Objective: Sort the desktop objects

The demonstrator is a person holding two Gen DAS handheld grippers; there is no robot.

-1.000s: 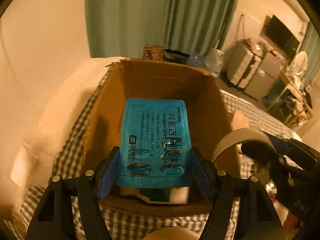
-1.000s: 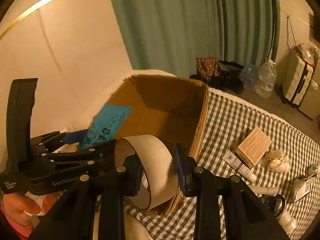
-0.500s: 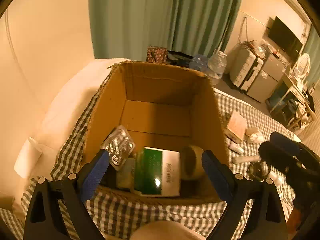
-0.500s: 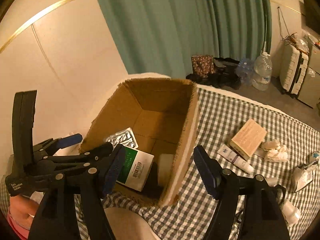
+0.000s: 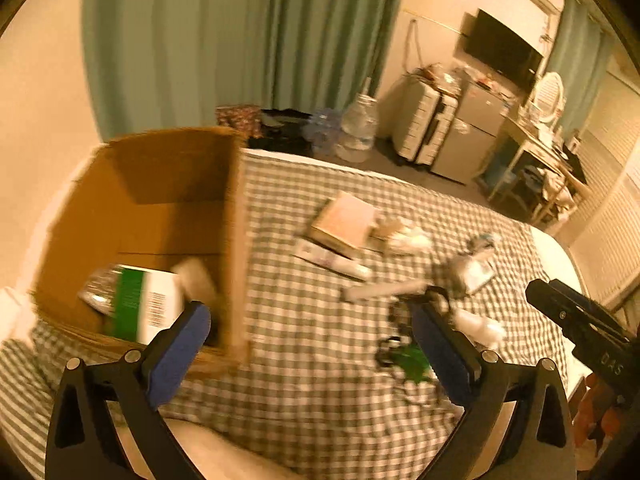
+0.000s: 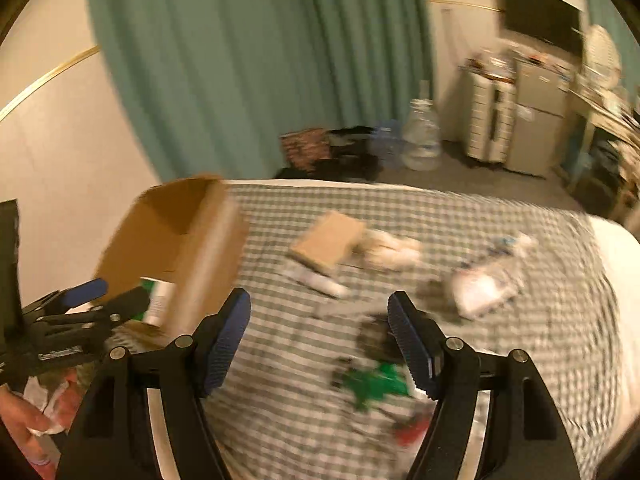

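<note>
The cardboard box (image 5: pixel 160 216) sits at the left end of the checked bedspread (image 5: pixel 320 340), already holding a green-and-white carton (image 5: pixel 140 308) and something silvery beside it. The unsorted things lie well apart from it, mid-spread: a tan flat box (image 6: pixel 326 242) with a white tube (image 6: pixel 316 278) just beside it, crumpled tissue (image 6: pixel 394 250), a pale packet (image 6: pixel 484 286) toward the right edge, and a dark tangle with green bits (image 6: pixel 376 380) nearest you.

Your left gripper (image 5: pixel 308 344) and right gripper (image 6: pixel 320 340) both hang above the spread with jaws wide and nothing between them, so you look to be between items, reaching for the next pick. The tangle lies closest under your right gripper; it likely needs a low, centred approach, since loose cords can slip out of a pinch.

Both views are motion-blurred (labels unreadable), the tangle's make-up is unclear, and the box's near wall hides part of its contents.
</note>
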